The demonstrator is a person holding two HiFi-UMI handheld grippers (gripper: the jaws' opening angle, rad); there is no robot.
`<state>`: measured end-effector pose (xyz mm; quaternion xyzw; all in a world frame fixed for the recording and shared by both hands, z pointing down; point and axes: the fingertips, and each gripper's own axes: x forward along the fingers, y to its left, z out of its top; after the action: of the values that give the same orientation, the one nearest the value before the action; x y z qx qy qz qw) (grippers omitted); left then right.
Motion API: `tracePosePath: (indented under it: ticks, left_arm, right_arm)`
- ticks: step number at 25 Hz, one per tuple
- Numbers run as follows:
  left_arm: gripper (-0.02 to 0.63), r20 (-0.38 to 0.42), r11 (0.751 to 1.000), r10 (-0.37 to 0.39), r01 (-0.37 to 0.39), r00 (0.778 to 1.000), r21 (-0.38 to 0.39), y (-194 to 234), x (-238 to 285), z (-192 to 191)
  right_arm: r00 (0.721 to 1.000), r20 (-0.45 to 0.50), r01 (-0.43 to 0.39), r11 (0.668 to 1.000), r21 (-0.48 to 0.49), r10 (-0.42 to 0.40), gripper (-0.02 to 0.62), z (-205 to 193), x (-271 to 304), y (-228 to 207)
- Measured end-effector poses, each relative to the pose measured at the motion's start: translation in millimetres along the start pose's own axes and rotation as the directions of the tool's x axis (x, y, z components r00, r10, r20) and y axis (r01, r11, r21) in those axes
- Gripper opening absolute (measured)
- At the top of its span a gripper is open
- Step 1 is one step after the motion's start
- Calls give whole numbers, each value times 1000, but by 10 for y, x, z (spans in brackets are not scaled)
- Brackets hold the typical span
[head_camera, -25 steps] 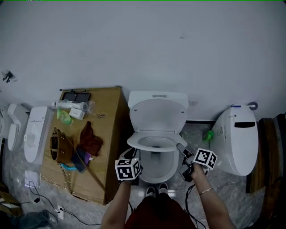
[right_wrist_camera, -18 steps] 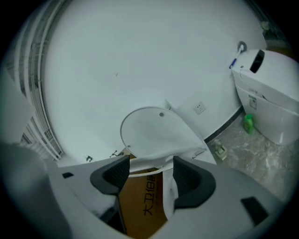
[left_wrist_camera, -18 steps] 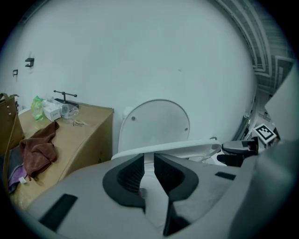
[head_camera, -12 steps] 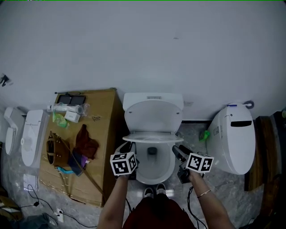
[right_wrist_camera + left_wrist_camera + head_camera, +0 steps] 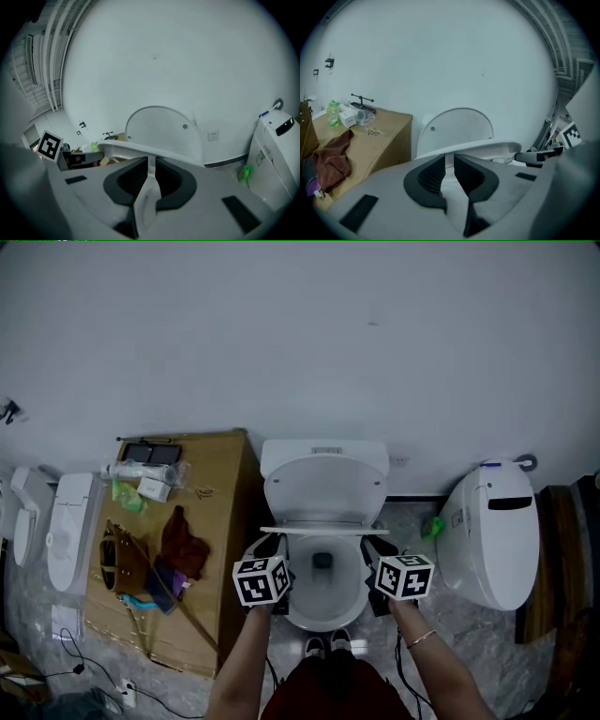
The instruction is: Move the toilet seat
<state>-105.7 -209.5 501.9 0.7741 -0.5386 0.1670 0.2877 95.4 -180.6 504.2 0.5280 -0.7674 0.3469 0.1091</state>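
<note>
At the middle toilet bowl (image 5: 323, 607): open, lid (image 5: 325, 486) upright against the tank (image 5: 323, 448).
Toilet seat (image 5: 323, 529): partly raised off the bowl rim, hinged end at the bowl's back edge, front edge in the air.
Left gripper (image 5: 266, 544): on the seat's left edge; jaws nearly together, pinching the rim.
Right gripper (image 5: 379, 544): on the seat's right edge; jaws have just been closing and now clamp the thin rim between them.
Cardboard box (image 5: 220, 521): just left of the bowl, back against the wall; brown cloth (image 5: 183, 538) and bag (image 5: 122, 554) on top.
Second toilet (image 5: 492, 531): on the right, lid down, apart from both grippers.
Person: stands at the bowl's front edge, shoes (image 5: 328, 643) just beside its base.
</note>
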Motion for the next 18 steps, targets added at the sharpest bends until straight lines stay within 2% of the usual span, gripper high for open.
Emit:
tracePosePath:
  ticks: [8, 14, 18]
  left_arm:
    - [74, 23, 1000, -4, 4, 1000, 29, 14, 127, 181]
    - [74, 33, 998, 12, -14, 999, 62, 17, 300, 301]
    - [74, 45, 998, 21, -23, 999, 57, 9, 424, 386]
  right_arm:
    - [999, 16, 46, 998, -48, -45, 60, 172, 152, -59]
    - [998, 3, 65, 990, -127, -65, 57, 306, 304, -103]
    - [997, 6, 76, 984, -162, -76, 55, 373, 386, -149]
